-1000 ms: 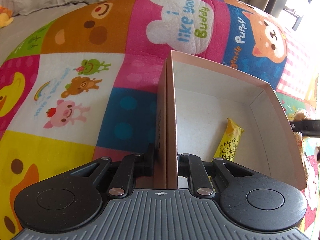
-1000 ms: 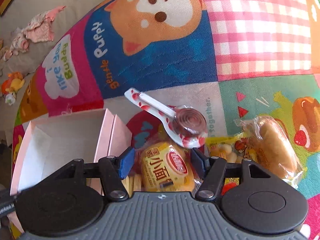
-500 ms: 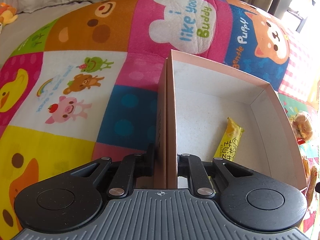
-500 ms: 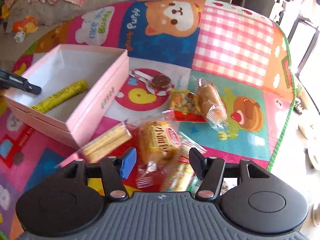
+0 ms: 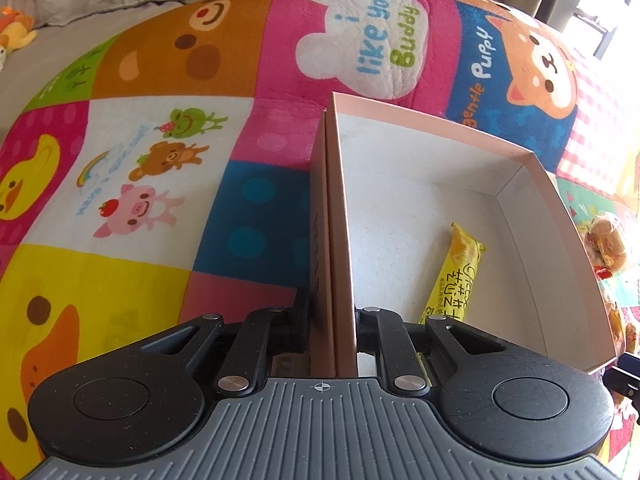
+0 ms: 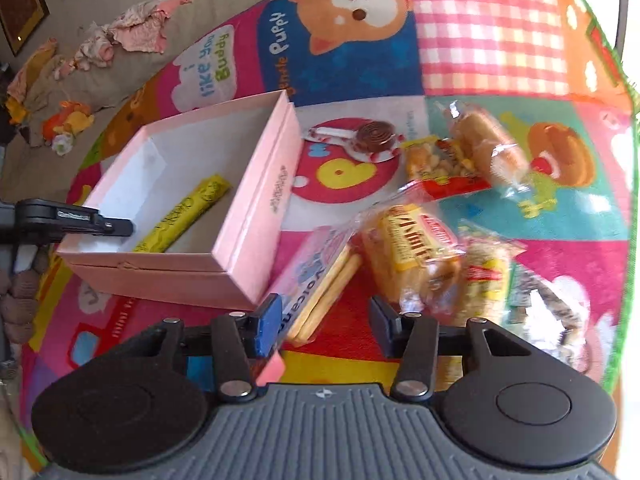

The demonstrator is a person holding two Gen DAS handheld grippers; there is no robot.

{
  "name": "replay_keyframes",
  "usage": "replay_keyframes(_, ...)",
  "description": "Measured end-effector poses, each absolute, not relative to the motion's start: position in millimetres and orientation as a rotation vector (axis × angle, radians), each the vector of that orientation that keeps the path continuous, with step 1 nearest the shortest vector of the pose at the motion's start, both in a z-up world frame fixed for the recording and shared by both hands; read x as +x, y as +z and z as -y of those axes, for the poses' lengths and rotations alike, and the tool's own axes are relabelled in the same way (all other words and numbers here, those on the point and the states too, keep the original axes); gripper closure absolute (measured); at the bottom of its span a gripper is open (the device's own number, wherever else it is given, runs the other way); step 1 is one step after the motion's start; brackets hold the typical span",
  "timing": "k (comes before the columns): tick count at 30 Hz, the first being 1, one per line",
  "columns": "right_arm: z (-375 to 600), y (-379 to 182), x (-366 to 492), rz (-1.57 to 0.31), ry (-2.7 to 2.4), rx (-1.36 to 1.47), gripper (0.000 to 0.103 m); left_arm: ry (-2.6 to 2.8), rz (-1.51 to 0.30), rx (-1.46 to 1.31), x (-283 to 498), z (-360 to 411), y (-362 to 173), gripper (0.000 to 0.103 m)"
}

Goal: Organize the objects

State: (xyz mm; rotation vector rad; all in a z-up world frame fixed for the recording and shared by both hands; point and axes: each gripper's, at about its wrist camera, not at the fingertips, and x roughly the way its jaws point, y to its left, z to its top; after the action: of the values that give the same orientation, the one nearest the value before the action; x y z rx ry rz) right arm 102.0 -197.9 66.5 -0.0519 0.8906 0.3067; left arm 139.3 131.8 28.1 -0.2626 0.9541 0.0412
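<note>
1. Pink cardboard box (image 6: pixel 256 200) on the play mat (image 5: pixel 120 60), its wall pinched by the left tool (image 5: pixel 332 320).
2. Inside it — one yellow snack stick (image 5: pixel 460 276).
3. At three o'clock of the box — wrapped snacks (image 6: pixel 416 252) under the right tool (image 6: pixel 324 320), spread wide, gripping nothing.

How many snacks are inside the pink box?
1. A single yellow snack stick lies on the floor of the pink box, near the wall that the left gripper clamps. The gripper hides one corner.
</note>
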Motion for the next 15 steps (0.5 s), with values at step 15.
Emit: replay_keyframes(15,151,64,77,-0.825,0.328,-0.08,0.023,0.044,-0.951,-0.277,140,-129,27,0.087)
